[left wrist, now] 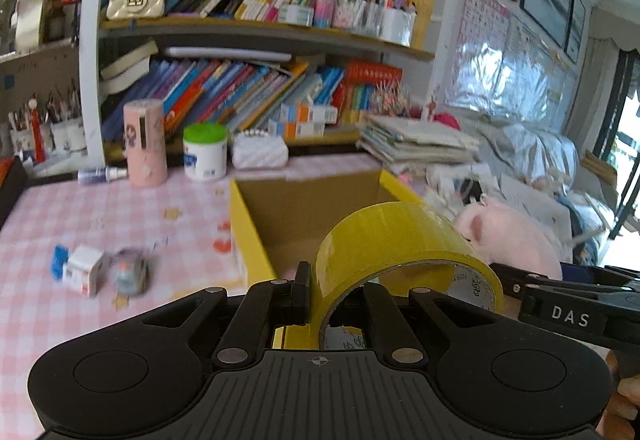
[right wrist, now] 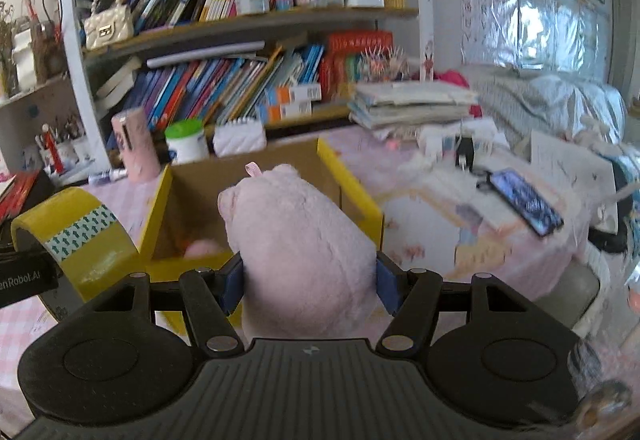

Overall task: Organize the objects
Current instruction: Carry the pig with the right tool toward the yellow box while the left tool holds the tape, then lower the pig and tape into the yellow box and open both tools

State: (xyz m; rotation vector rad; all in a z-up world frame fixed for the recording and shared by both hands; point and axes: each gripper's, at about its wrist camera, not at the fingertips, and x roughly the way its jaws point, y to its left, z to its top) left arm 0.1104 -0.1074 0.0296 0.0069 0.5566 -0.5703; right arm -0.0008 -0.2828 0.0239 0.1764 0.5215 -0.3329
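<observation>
My left gripper (left wrist: 334,292) is shut on a roll of yellow tape (left wrist: 400,240), one finger outside the band and one inside the ring, held over the near edge of an open yellow cardboard box (left wrist: 248,232). My right gripper (right wrist: 308,280) is shut on a pink plush toy (right wrist: 296,240), held just in front of the same box (right wrist: 160,208). The tape also shows at the left of the right wrist view (right wrist: 76,236), and the plush at the right of the left wrist view (left wrist: 508,232). Something pink (right wrist: 202,248) lies inside the box.
On the pink checked tablecloth (left wrist: 100,216) lie a small white box (left wrist: 82,268) and a toy car (left wrist: 130,274). A pink cylinder (left wrist: 145,142), a green-lidded jar (left wrist: 205,152) and a white purse (left wrist: 260,150) stand before bookshelves. A phone (right wrist: 524,200) lies at the right.
</observation>
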